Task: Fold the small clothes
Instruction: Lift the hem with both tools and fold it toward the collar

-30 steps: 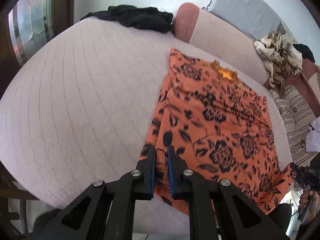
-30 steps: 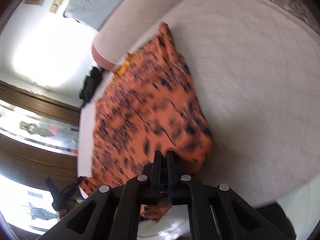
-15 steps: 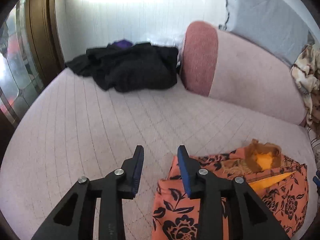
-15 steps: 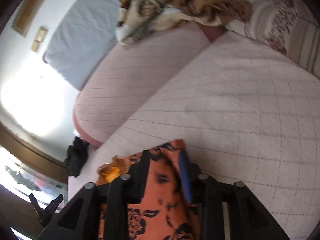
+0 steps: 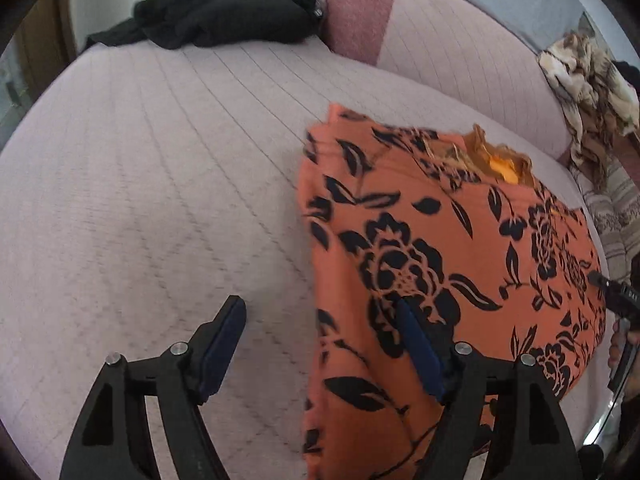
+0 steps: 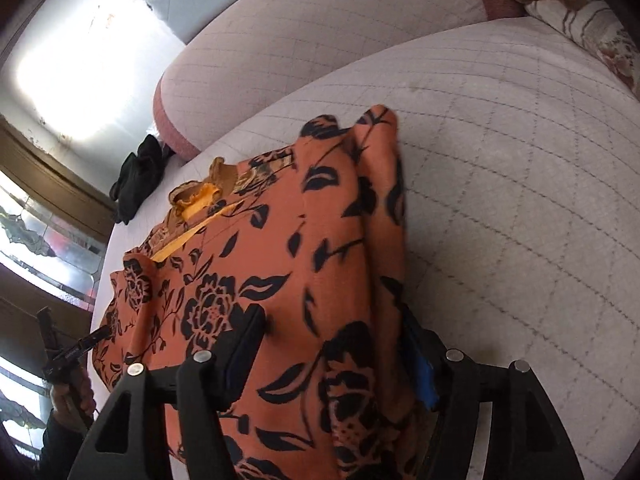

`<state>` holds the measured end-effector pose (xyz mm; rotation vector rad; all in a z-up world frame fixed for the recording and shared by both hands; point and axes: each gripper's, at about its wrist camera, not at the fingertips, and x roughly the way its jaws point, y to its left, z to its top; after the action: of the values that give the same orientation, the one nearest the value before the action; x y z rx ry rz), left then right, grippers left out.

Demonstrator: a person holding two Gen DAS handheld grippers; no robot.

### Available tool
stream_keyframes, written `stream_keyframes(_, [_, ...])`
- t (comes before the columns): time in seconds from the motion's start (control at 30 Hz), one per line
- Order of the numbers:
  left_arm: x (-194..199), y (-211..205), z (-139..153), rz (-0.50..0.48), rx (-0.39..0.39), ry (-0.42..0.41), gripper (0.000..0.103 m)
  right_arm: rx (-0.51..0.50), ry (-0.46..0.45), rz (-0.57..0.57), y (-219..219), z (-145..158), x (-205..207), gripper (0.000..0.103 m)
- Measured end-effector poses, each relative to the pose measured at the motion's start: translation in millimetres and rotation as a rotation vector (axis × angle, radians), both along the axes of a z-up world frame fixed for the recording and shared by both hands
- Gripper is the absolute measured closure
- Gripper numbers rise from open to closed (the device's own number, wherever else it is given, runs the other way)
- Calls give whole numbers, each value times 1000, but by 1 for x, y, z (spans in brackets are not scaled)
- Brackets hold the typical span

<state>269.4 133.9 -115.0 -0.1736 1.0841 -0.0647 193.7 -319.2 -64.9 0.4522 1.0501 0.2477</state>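
An orange garment with black flowers [image 5: 432, 248] lies folded in half on the pale quilted bed [image 5: 160, 160]; it also shows in the right wrist view [image 6: 288, 264]. Its yellow-lined neckline [image 5: 500, 160] sits at the far edge. My left gripper [image 5: 320, 320] is open wide and empty over the garment's left edge. My right gripper [image 6: 332, 332] is open wide and empty over the garment's right edge, the cloth lying loose between its fingers.
A black clothes pile [image 5: 224, 12] lies at the bed's far left by a pink bolster [image 5: 360, 8]. A patterned beige cloth [image 5: 588, 76] and striped pillows [image 5: 616, 216] lie at the right. A window [image 6: 44, 248] is on the left side.
Both grippers carried the garment's near edge over to the far edge, folding it in half, then opened and let go. They have now pulled back toward the near side.
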Motion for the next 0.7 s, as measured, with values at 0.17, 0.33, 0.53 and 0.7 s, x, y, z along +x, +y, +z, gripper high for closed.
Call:
stream_keyframes(0.17, [17, -35, 11, -35, 39, -6, 91, -62, 58, 34, 17, 1, 9, 80])
stream_keyframes(0.33, [-3, -36, 64, -11, 4, -113, 93, -46, -32, 50, 28, 54, -7, 83])
stream_keyframes(0.53, [-86, -46, 135, -62, -26, -244, 94, -52, -128, 82, 33, 127, -71, 83])
stream_keyframes(0.7, [-158, -53, 96, -103, -59, -148, 88, -18, -58, 56, 12, 103, -156, 77])
